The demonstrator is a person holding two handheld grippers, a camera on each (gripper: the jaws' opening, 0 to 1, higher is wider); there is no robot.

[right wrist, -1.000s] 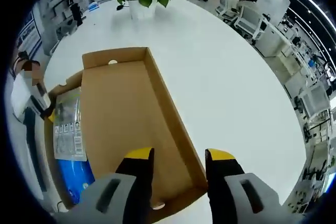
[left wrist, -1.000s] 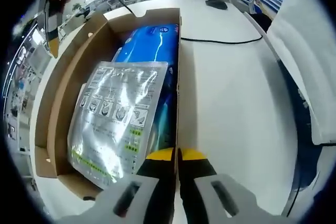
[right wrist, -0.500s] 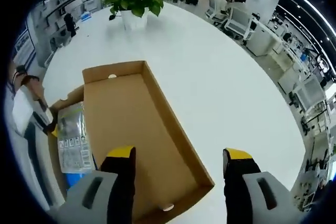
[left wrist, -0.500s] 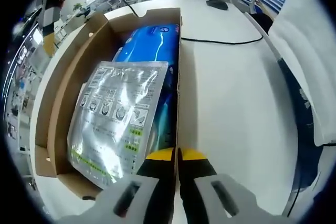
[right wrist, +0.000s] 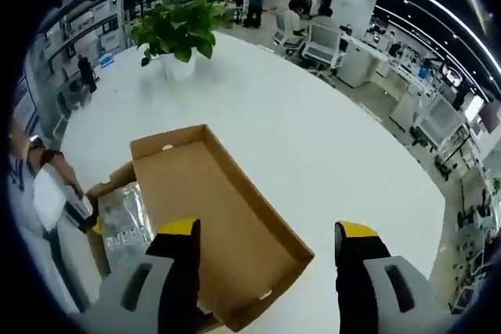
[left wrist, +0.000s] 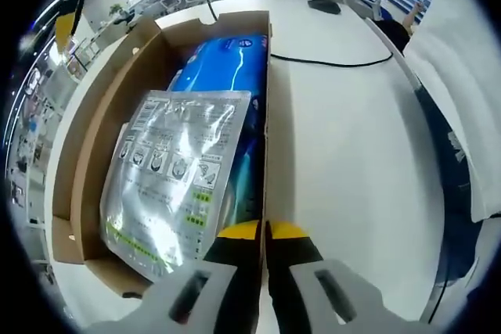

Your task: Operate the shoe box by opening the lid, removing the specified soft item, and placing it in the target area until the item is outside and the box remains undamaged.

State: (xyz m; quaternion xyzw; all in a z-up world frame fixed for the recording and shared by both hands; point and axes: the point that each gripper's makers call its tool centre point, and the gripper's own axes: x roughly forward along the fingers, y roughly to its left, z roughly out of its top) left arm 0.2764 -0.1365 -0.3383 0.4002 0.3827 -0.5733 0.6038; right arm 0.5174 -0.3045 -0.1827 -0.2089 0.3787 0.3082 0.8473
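Here, a white tabletop [right wrist: 329, 154] is carrying the open shoe box [left wrist: 94, 154], its lid [right wrist: 211, 224] lying folded back flat. Inside, a silver foil pouch [left wrist: 168, 177] is resting on a blue soft pack [left wrist: 227, 68]. The left gripper [left wrist: 262, 230] is pinching the box's side wall with narrow fingers; the right gripper [right wrist: 266, 228] is hovering above the lid, fingers spread wide.

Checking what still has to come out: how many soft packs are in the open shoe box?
2: a silver foil pouch on top, and a blue pack beneath it, toward the far end. More may lie hidden underneath.
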